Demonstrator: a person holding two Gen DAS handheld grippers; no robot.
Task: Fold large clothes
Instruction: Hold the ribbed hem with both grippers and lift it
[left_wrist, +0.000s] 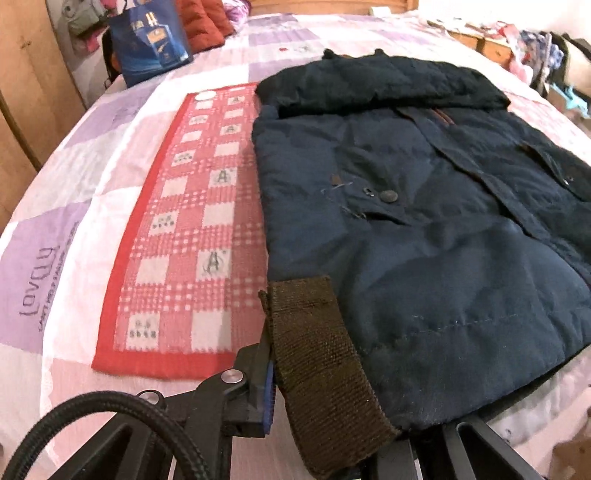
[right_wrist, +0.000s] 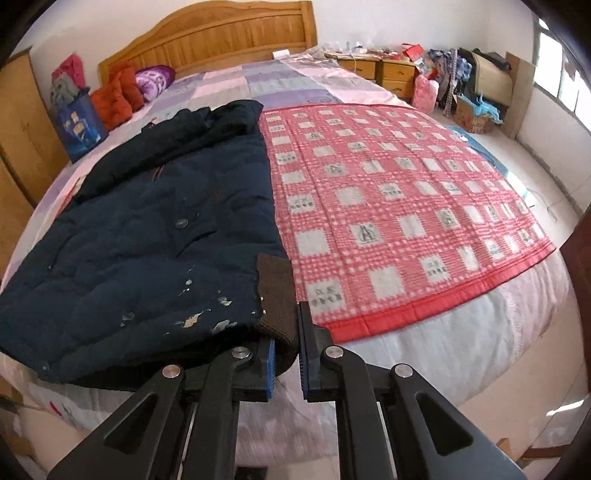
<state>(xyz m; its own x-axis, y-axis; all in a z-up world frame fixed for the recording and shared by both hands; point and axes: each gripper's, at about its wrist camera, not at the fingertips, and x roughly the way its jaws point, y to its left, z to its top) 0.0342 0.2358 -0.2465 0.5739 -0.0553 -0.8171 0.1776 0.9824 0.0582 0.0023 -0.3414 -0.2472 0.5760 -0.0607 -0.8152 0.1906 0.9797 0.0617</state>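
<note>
Dark navy jacket (right_wrist: 147, 229) lies flat on the bed (right_wrist: 424, 362), front up, hood end toward the wooden headboard (right_wrist: 221, 37), hem toward the near edge of the bed. It sits partly on a red and white checked blanket (right_wrist: 388, 206) that spreads out to its right in the right wrist view; in the left wrist view a strip of the same blanket (left_wrist: 184, 236) shows on the jacket's (left_wrist: 424, 240) other side.

Right gripper (right_wrist: 286, 354): closed narrow on the brown knit cuff (right_wrist: 275, 291) at the jacket's near right corner, blue pads pinching the fabric on both sides. White flecks on the navy cloth just left of that cuff.

Left gripper (left_wrist: 332, 424): closed on the other brown cuff (left_wrist: 325, 369) at the near left corner. One blue pad shows pressed against the cuff; the other finger is hidden behind the fabric. A black cable (left_wrist: 110, 424) loops beside it.

Bg: blue shopping bag (right_wrist: 81, 125) and an orange padded coat (right_wrist: 114, 96) near the headboard on the left, purple bundle (right_wrist: 155, 79) next to them, wooden nightstand (right_wrist: 391, 74) and a heap of clutter (right_wrist: 465, 85) on the right, by the window.
</note>
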